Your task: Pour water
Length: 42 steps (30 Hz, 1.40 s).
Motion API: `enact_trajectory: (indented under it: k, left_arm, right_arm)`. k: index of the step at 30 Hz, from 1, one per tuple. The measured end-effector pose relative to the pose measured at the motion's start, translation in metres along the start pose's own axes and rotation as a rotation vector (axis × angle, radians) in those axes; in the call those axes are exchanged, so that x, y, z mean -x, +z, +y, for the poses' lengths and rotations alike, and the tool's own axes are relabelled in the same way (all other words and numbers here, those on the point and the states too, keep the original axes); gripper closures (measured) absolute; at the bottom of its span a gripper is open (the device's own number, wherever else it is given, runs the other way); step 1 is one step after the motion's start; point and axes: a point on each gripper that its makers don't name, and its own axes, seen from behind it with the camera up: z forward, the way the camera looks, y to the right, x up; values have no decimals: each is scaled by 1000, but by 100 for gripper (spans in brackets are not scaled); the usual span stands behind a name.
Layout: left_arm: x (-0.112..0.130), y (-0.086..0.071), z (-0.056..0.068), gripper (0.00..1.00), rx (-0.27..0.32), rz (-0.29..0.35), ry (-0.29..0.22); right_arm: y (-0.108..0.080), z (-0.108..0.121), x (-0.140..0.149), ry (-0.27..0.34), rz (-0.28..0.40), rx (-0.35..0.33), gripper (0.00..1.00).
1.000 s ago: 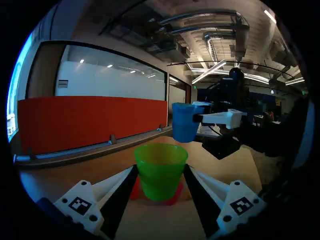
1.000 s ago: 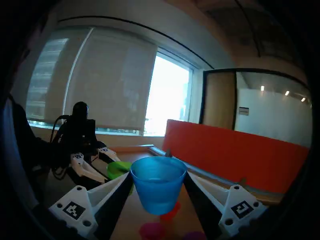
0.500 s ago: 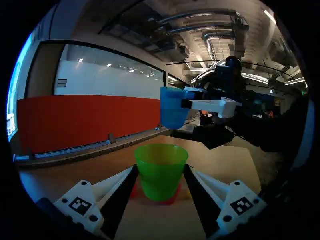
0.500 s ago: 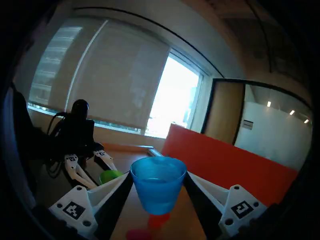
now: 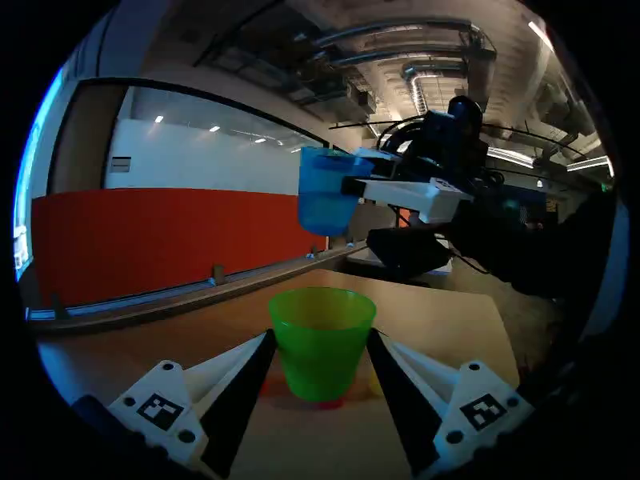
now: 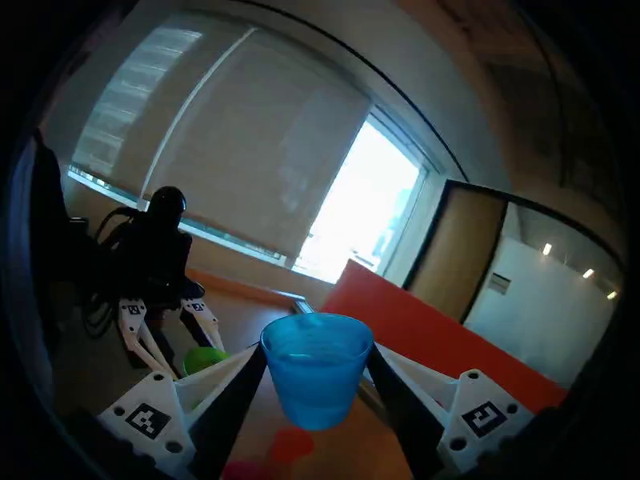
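Note:
A green cup stands upright between my left gripper's white fingers, which press on both its sides just above the wooden table. Beyond and above it my right gripper holds a blue cup, tipped slightly, high over the table. In the right gripper view the blue cup with water in it sits clamped between the right gripper fingers. Lower left, the green cup shows small in the left gripper.
An orange partition with a rail runs along the table's far side. Small red and pink cups stand on the table under the blue cup. A bright window with blinds lies beyond; a person's dark sleeve is at the right.
My right gripper has lifted the blue cup higher and carried it leftward in the left gripper view, nearer above the green cup. The left gripper and green cup stayed in place.

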Motion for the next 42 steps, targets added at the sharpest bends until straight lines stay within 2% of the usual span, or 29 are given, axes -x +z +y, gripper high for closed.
enact_trajectory:
  k: [18,42]
  left_arm:
    - [-3,-2,5,17,16,14,3]
    - [-6,-5,9,17,24,27,5]
  right_arm:
    - [23,-6,-16,-223,7,-39,9]
    - [35,3,-26,-449,-13,-34,9]
